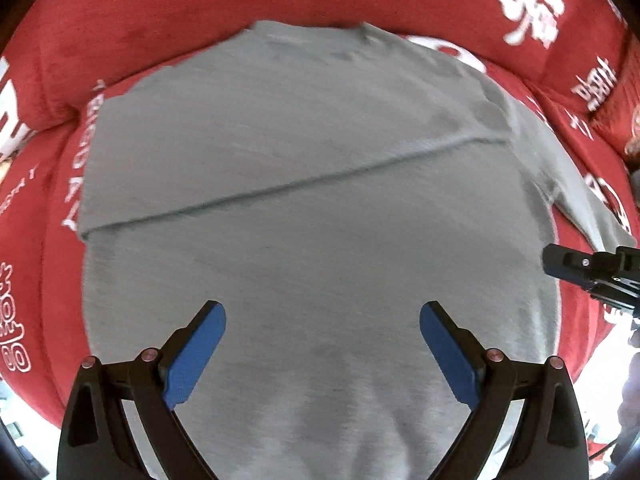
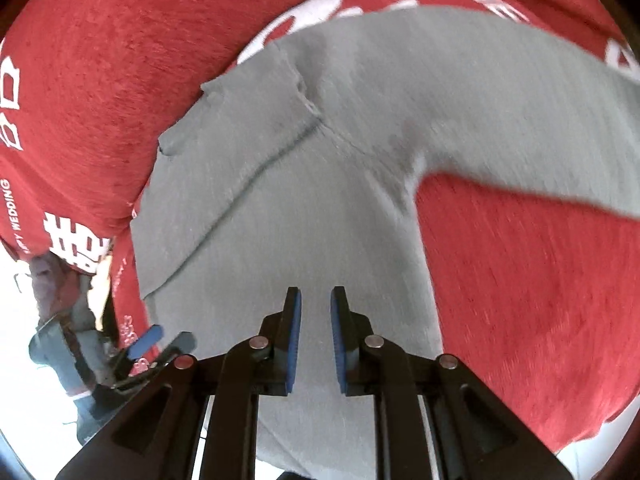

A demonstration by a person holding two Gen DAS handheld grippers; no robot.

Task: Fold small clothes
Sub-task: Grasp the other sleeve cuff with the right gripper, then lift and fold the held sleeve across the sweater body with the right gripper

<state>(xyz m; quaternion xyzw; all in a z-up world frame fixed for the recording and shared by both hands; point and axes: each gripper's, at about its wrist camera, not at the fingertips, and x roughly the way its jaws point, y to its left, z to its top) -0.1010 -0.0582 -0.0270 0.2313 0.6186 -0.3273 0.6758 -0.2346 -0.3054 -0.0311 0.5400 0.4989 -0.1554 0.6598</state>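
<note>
**Grey top: one fold in, one sleeve still out**

- Grey top lies flat on the red printed cover, filling most of its middle. What sits under the cover I can't tell.
- One panel is already folded over the body; its edge runs as a straight crease across the garment.
- One long sleeve still lies spread out sideways toward the cover's edge, unfolded.
- Left gripper hangs above the body of the top, jaws wide apart, nothing in them.
- Right gripper is over the hem side, jaws a narrow gap apart, holding no cloth.
- Judgement: roughly early-to-middle; sleeve fold and final halving remain.
</note>
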